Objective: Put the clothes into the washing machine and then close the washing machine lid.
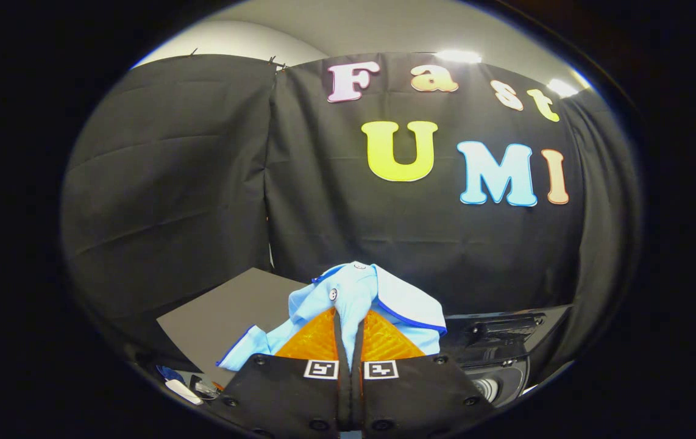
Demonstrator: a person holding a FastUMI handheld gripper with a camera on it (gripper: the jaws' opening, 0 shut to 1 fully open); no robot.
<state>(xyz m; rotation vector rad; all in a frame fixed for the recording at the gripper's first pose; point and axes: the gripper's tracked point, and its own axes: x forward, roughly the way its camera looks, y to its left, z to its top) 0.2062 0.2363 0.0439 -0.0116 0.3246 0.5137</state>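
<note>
A light blue garment point(357, 292) with a white button and dark blue trim hangs bunched over the tips of my gripper point(348, 332). Both fingers press on a fold of the cloth, which runs down between them. It is lifted above the surfaces below. To the right and lower, beyond the fingers, sits the dark top of the washing machine point(500, 341), with a round ribbed part point(488, 385) showing at its near side. The machine's opening and lid are hidden behind the fingers.
A flat dark grey board or tabletop point(226, 317) lies to the left beyond the fingers. A few small blue and white items point(180, 384) lie near its front corner. Black cloth walls close off the back and both sides.
</note>
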